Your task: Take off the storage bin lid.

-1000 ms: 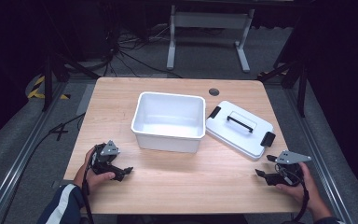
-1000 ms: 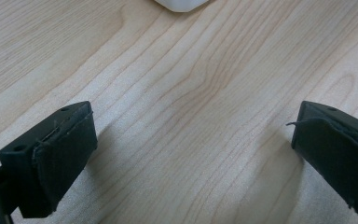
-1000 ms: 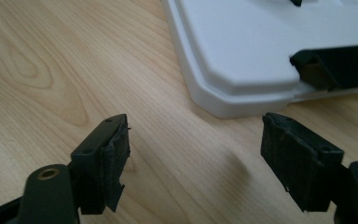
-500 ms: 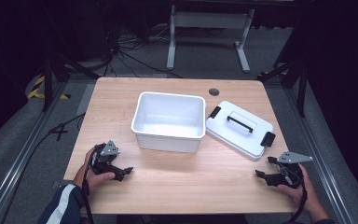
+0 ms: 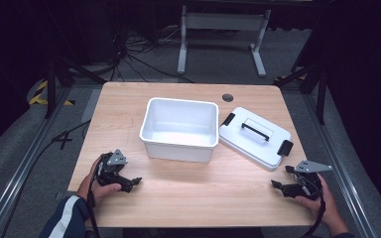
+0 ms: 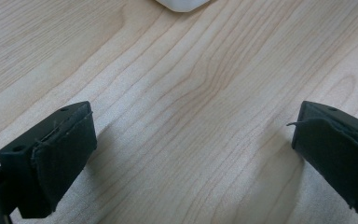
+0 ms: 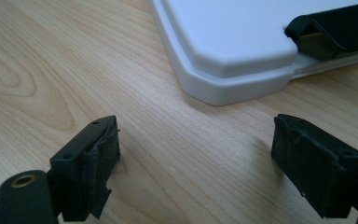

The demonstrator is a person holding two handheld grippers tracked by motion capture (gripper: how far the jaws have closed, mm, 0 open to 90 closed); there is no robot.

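Currently both of my tongs rest low over the near edge of the wooden table, one at each corner. My left gripper sits near-left with its jaws spread wide and nothing between them; in the left gripper view, bare wood grain lies between the two black pads. My right gripper sits near-right; its jaws have just been opening, they now stand wide apart, and only bare tabletop lies between them.

The white bin stands open in the middle of the table, its inside bare. Its white lid lies flat just to the right of the bin, top side up, with the black handle on top and a black latch at each end. In the right gripper view the lid's near corner lies just beyond my open jaws, apart from them.

I judge this layout to suit fitting the lid: it lies on the right gripper's side, handle upward for a grasp, while the left gripper is free to steady the bin.
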